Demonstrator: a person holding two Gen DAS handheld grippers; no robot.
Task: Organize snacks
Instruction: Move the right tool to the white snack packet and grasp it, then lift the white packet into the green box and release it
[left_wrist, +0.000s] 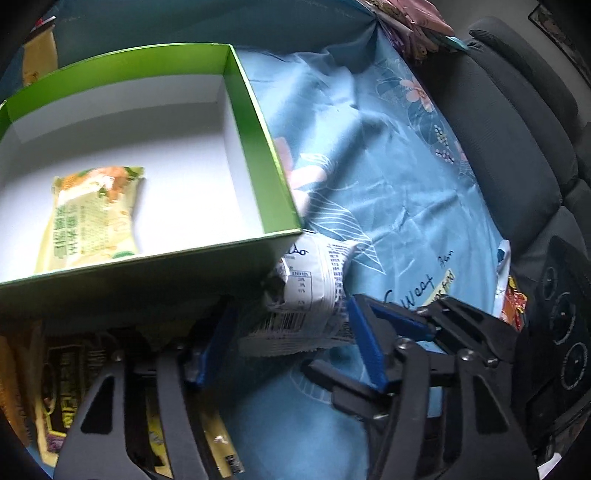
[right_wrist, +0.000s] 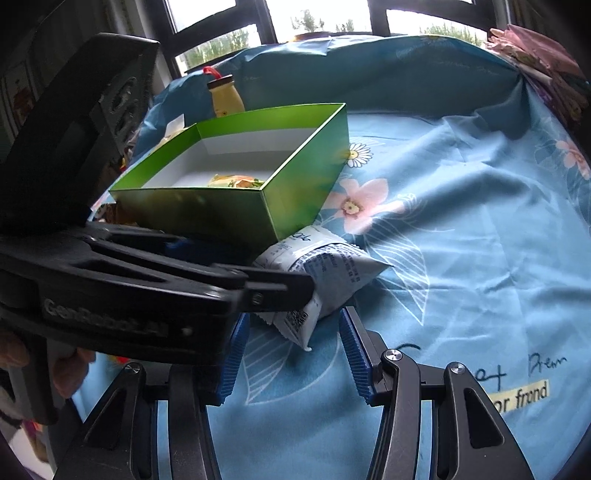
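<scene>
Snack packet (left_wrist: 314, 295), white and crumpled, lies on the blue flowered cloth (left_wrist: 406, 192) against the green box (left_wrist: 258, 155) corner. Left gripper (left_wrist: 291, 328) clamps its blue pads on it; right gripper (right_wrist: 291, 354) hangs half open, empty, just beside.

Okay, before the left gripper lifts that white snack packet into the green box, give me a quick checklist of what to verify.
1. Left gripper around the white packet: ok, packet sits between its blue pads.
2. Pads pressing firmly: cannot tell.
3. Packet free of the green box: not ok, its far end is tucked against the box corner.
4. Room in the box: ok, only one yellow packet lies inside.
5. Right gripper clear: not ok, it is open, close in front of the packet, under the left gripper.
</scene>
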